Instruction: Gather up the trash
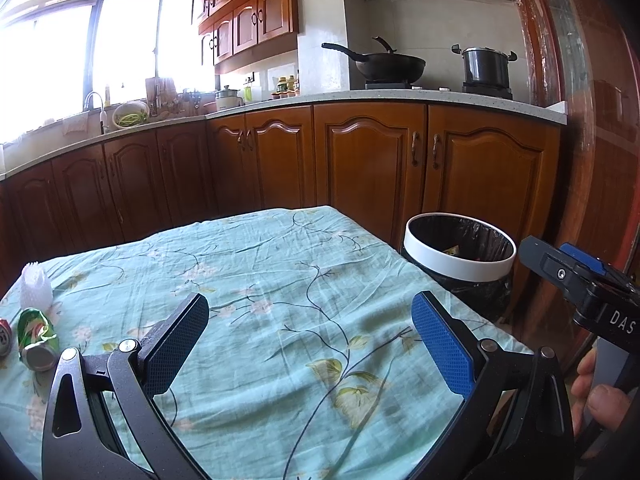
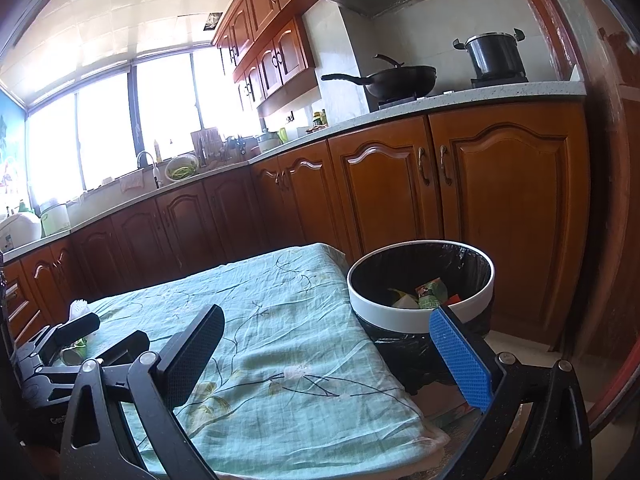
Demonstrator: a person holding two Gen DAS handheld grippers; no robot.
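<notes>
Both grippers wide open, empty, over the table!
Left gripper (image 1: 310, 340) should swing toward the crushed green drink can (image 1: 36, 338), straddle it squarely, then carry it to the white-rimmed, black-lined bin (image 1: 460, 268); right gripper (image 2: 328, 354) waits.

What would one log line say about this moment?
left gripper: open, empty | right gripper: open, empty | crushed green drink can: on floral tablecloth | white-rimmed black-lined bin: holds scraps

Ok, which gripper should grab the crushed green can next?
Left, probably. The left gripper is open over the floral tablecloth, with the crushed green can just off its left finger. The right gripper is open too, but hangs by the white-rimmed trash bin.
</notes>
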